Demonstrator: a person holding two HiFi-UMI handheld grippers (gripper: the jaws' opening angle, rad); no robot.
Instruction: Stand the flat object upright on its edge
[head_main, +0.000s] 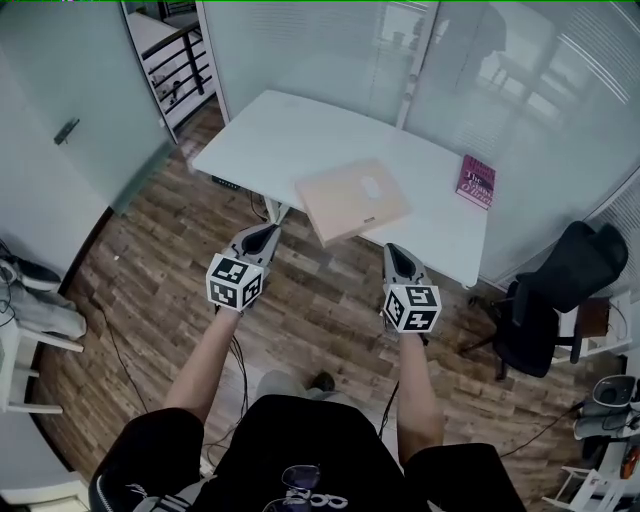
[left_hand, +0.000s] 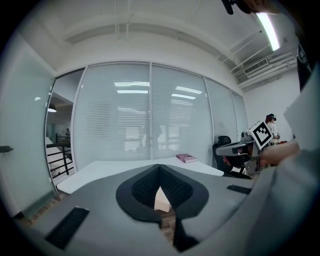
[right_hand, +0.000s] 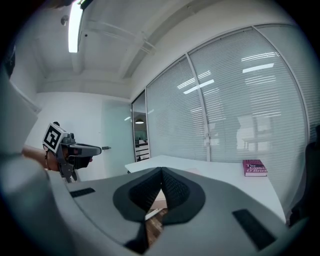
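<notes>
Hiding most of board (left_hand: 161, 199): left gripper (head_main: 266, 232), right gripper (head_main: 396, 250) jaws clenched, empty.

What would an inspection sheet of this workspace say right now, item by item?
Surface: white table, mostly bare.
Job's things: flat tan board lying flat by the table's near edge, one corner seemingly overhanging.
Clutter: pink book near the table's right end.
Grippers: left gripper and right gripper both shut, empty, short of the table.
Cables: thin dark cable on the wood floor, left side.
Surroundings: glass walls with blinds; black office chair at right.
</notes>
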